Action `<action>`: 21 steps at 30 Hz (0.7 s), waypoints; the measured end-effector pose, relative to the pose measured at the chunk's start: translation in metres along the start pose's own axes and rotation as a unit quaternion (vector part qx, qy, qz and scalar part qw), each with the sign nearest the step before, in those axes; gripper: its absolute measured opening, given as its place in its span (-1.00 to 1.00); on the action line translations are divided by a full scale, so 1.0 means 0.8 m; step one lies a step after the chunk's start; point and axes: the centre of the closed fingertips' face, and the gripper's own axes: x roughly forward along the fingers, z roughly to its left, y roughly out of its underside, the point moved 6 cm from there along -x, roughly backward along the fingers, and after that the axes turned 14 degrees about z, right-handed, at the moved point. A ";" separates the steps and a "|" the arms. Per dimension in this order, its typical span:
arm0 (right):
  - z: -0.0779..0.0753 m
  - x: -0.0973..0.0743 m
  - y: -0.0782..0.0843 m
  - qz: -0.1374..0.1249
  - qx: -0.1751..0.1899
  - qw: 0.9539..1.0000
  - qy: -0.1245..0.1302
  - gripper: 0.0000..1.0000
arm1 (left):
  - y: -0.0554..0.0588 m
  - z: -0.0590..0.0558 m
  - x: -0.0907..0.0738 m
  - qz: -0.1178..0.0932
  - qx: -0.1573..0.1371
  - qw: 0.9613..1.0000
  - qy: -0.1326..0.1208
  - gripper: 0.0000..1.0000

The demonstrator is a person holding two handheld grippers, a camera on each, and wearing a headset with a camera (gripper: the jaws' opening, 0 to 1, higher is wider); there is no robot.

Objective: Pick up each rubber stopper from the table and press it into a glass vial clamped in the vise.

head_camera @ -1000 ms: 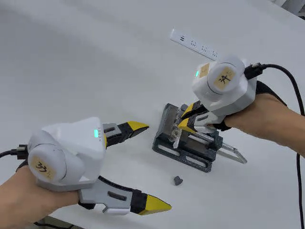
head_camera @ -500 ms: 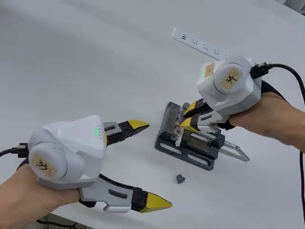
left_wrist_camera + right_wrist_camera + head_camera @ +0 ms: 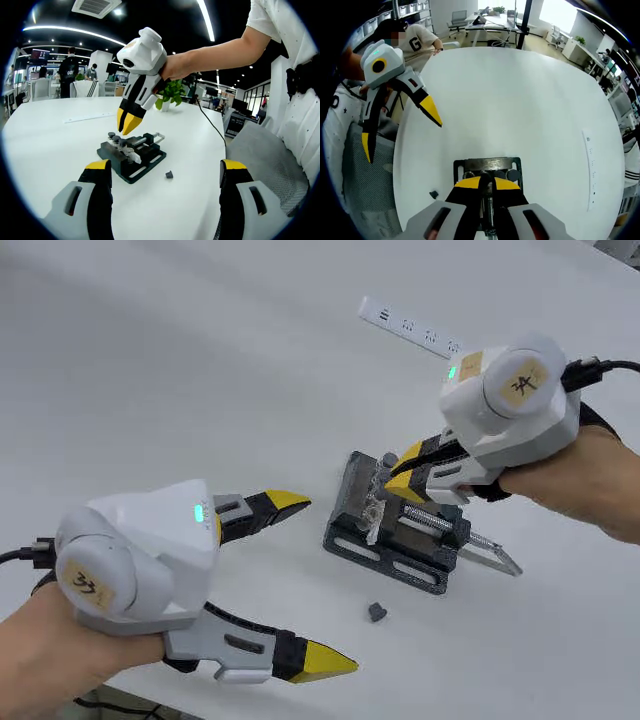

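Note:
A black vise [image 3: 392,536] stands on the white table, with clear glass vials [image 3: 374,512] clamped in it; one vial at its far end wears a grey stopper [image 3: 389,460]. A loose dark rubber stopper [image 3: 377,612] lies on the table just in front of the vise. My right gripper [image 3: 402,474] hovers shut above the vise's right end, with nothing visible between its jaws. In its own view my right gripper [image 3: 487,183] points down at the vise [image 3: 487,165]. My left gripper [image 3: 310,582] is wide open and empty, left of the vise. Its view shows the vise [image 3: 131,159] and stopper [image 3: 169,174] ahead.
A white power strip [image 3: 410,326] lies on the table behind the vise. The right gripper's black cable [image 3: 612,365] trails off to the right. A person's forearms come in from both sides. Office desks and people sit in the far background.
My right gripper has lifted off the vise and drawn up and to the right, still shut. My left gripper has stayed open in the same place.

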 end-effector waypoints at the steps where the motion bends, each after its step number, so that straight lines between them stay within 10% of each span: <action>1: 0.000 0.001 0.002 0.000 0.001 1.000 -0.003 -0.94 | 0.000 0.000 0.000 0.000 0.000 1.000 0.000 0.77; 21: 0.002 0.015 0.000 0.000 0.002 1.000 -0.023 -0.96 | 0.001 0.001 0.002 0.003 -0.003 1.000 0.003 0.77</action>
